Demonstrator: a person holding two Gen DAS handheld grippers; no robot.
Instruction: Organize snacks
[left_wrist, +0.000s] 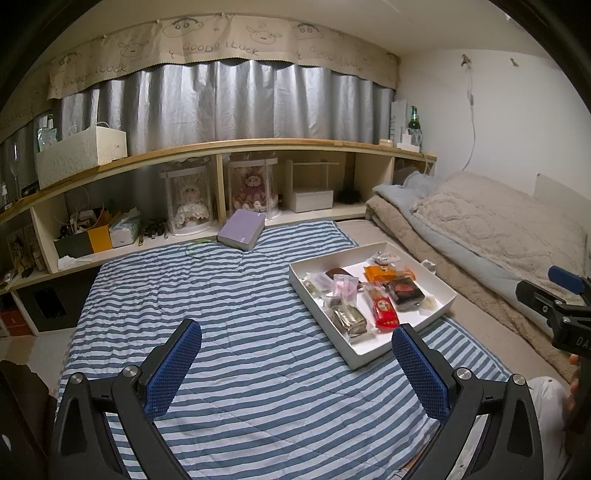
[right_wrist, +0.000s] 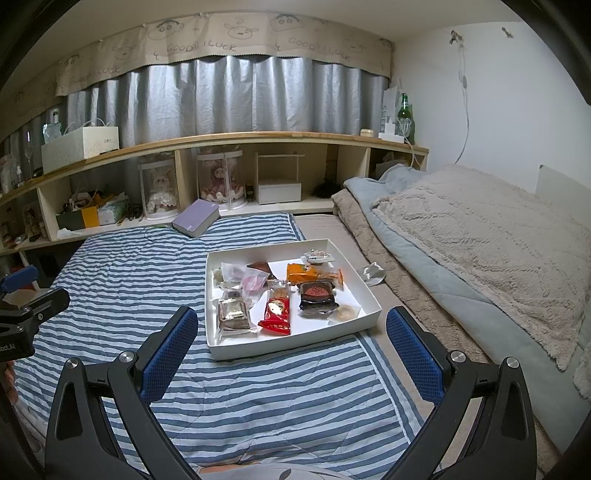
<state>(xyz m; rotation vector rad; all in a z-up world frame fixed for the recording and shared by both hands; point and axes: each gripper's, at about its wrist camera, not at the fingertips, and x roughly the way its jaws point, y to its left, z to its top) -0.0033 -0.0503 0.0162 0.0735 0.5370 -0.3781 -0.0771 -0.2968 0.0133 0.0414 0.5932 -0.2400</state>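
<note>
Right wrist view: white tray of snacks on striped blanket | right gripper fingers spread, empty | left gripper fingers spread, empty

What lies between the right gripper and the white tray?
Only bare striped blanket between the right gripper and the tray, seen in the right wrist view.

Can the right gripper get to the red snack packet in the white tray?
Probably yes. The right gripper is open and empty, and the red snack packet lies uncovered near the front wall of the white tray, with only striped blanket between.
</note>
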